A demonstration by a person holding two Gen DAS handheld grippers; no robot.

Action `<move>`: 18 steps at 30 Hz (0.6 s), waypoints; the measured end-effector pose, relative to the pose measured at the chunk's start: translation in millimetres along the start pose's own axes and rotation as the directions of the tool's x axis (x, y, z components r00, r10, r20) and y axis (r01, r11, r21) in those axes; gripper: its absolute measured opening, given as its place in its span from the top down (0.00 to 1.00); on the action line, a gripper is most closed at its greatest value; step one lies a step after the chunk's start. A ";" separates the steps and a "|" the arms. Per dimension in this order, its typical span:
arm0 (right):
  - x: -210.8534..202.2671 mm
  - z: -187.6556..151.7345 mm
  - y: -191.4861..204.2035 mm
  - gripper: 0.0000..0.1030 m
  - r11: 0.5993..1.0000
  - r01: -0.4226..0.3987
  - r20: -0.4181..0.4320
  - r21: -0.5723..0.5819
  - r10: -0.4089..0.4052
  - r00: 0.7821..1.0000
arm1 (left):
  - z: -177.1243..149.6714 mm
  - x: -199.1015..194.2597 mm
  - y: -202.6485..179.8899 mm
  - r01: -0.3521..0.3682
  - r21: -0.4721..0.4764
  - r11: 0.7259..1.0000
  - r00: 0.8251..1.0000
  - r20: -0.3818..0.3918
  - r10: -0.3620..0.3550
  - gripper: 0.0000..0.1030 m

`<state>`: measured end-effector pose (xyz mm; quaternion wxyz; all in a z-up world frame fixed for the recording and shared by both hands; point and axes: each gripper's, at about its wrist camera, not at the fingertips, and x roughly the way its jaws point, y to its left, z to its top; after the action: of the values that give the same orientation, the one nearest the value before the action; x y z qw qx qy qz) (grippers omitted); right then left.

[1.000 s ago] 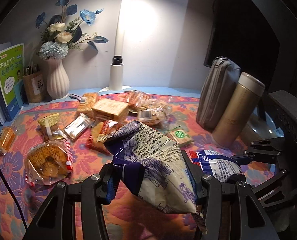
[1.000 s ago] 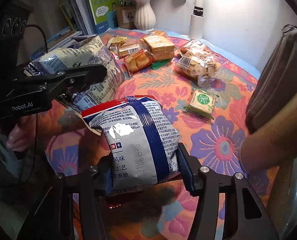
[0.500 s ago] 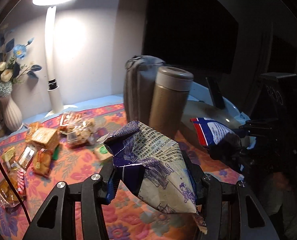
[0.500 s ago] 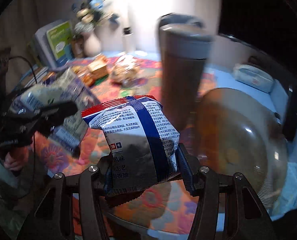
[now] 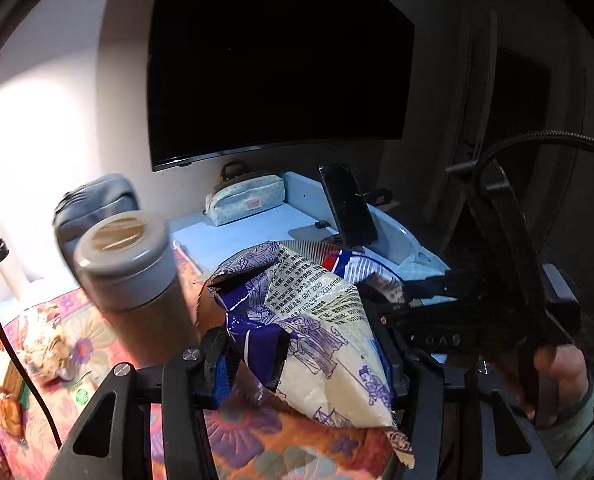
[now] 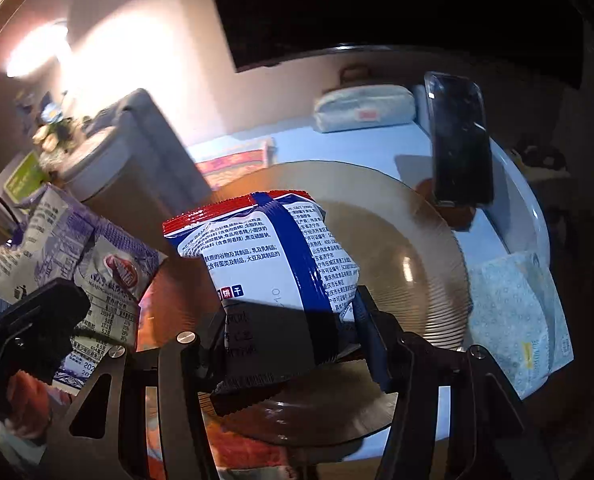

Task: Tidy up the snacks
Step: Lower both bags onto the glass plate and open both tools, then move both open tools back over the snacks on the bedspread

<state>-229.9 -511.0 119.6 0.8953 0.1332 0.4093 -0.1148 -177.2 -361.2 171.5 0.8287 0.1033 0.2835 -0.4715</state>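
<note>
My left tongs (image 5: 303,364) pinch the purple-and-cream snack bag (image 5: 317,328) above the floral tabletop (image 5: 257,440). My right tongs (image 6: 289,332) pinch the red-and-blue biscuit pack (image 6: 273,256), held over the ridged round plate (image 6: 417,256).

A light blue table (image 5: 233,240) carries everything, its left part covered by a flowered cloth (image 5: 257,444). A tan thermos with a grey lid (image 5: 133,284) stands on the cloth. Just behind the thermos a grey pouch (image 5: 97,204) stands upright. Left of the thermos, wrapped snacks (image 5: 45,352) lie on the cloth. Right of it sits a ribbed brown plate (image 6: 413,256). Beyond the plate a pale dotted pencil case (image 5: 244,197) lies by the wall, with a propped black phone (image 5: 347,204) near it. A dotted tissue pack (image 6: 517,312) lies right of the plate.
</note>
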 end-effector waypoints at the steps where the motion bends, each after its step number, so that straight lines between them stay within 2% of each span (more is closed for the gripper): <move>1: 3.1 1.0 -3.8 0.48 1.000 0.003 -0.007 0.007 -0.003 1.000 | 2.9 8.1 -2.0 -0.006 0.005 1.000 1.000 -0.009 0.006 0.49; 8: 21.1 5.5 -21.2 0.45 0.999 0.036 -0.051 0.027 -0.035 0.998 | 14.6 47.6 -14.1 -0.027 0.032 0.999 0.998 -0.055 0.029 0.48; 10: 23.4 5.7 -24.8 0.42 0.999 0.032 -0.058 0.041 -0.030 0.998 | 15.9 51.9 -14.4 -0.036 0.027 0.999 0.998 -0.054 0.037 0.38; 11: 24.7 6.6 -26.7 0.40 0.999 0.028 -0.057 0.045 -0.026 0.998 | 16.2 52.4 -13.5 -0.035 0.024 0.999 0.998 -0.050 0.036 0.28; 12: 25.8 7.1 -29.0 0.38 0.999 0.024 -0.056 0.048 -0.022 0.998 | 16.3 51.2 -12.5 -0.035 0.022 0.999 0.999 -0.036 0.036 0.26; 18: 15.3 1.4 -23.8 0.37 1.000 0.010 -0.038 0.025 -0.009 0.999 | 13.3 35.3 -12.6 -0.052 0.047 0.998 0.999 0.003 0.051 0.26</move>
<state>-226.7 -535.2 105.4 0.8851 0.1447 0.4254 -0.1214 -168.9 -399.3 163.5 0.8381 0.1298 0.2690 -0.4566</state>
